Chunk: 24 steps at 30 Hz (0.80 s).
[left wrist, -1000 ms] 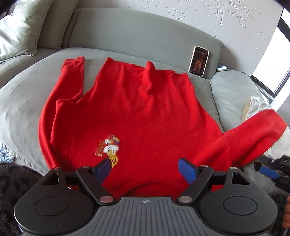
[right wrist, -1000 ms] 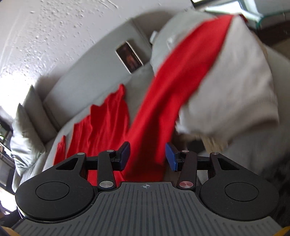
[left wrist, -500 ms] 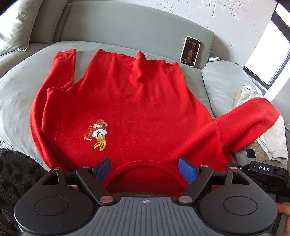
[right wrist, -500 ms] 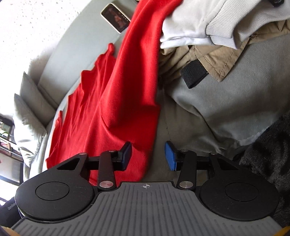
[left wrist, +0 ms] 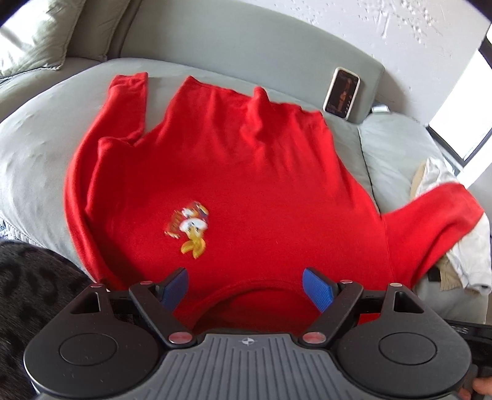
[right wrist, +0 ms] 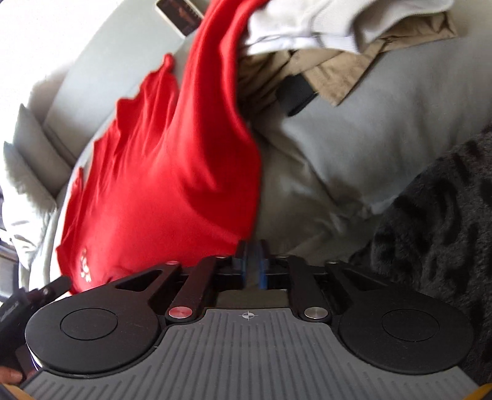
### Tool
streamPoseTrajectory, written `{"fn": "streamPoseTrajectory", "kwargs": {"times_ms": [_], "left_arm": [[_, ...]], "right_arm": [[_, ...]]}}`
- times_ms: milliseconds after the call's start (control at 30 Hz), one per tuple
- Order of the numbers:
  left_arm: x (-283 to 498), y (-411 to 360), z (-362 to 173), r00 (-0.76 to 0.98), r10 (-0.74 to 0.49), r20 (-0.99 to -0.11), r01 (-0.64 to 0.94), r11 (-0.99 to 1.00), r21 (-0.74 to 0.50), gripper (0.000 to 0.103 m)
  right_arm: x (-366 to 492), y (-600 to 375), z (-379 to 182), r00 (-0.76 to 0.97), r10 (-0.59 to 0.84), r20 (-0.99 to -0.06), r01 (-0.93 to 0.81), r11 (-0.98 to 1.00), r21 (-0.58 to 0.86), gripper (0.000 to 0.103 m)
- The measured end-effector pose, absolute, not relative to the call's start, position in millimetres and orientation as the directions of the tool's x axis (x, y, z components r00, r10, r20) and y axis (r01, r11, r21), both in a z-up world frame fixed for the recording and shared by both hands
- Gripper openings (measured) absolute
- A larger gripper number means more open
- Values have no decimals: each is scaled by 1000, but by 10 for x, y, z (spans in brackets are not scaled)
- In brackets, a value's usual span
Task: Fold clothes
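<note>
A red sweater [left wrist: 246, 184] with a cartoon duck patch [left wrist: 190, 227] lies spread flat on the grey sofa [left wrist: 30, 154], neckline toward me. My left gripper [left wrist: 244, 286] hovers open over the neckline, nothing between its pads. The sweater's right sleeve [left wrist: 430, 221] drapes over a pile of clothes. In the right wrist view my right gripper [right wrist: 252, 264] is low at the sweater's [right wrist: 169, 184] near right shoulder edge. Its jaws are closing and nearly together; the thin slit between them shows grey sofa, and the red edge reaches the left pad's tip.
A phone [left wrist: 341, 94] leans on the sofa back. A white garment [right wrist: 307, 21] and a tan one [right wrist: 353, 70] are piled at the right. Dark spotted fleece [right wrist: 446, 200] lies at the sofa's near edge. A cushion [left wrist: 30, 34] sits back left.
My right gripper has sunk from the draped sleeve to the sweater's shoulder edge by the sofa, and its jaws have narrowed to a slit. The left gripper has stayed put, open.
</note>
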<state>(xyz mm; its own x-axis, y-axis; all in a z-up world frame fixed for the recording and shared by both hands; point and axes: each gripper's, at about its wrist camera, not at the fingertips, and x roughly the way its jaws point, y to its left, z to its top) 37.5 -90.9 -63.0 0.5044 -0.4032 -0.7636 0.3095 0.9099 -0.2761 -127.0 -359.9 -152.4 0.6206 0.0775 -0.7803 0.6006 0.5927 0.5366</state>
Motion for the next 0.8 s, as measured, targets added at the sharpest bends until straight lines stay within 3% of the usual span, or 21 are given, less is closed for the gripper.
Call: {"fn": "streamPoseTrajectory", "kwargs": {"times_ms": [67, 633, 800], "left_arm": [[431, -807, -584, 526, -394, -754, 284, 917, -281, 80], [1300, 484, 330, 737, -280, -615, 93, 943, -319, 80], [1766, 614, 345, 732, -285, -619, 57, 931, -361, 80]], "right_arm": [[-1262, -3528, -1396, 646, 92, -758, 563, 614, 554, 48], [-603, -2898, 267, 865, 185, -467, 99, 848, 521, 48], [-298, -2754, 496, 874, 142, -464, 82, 899, 429, 53]]}}
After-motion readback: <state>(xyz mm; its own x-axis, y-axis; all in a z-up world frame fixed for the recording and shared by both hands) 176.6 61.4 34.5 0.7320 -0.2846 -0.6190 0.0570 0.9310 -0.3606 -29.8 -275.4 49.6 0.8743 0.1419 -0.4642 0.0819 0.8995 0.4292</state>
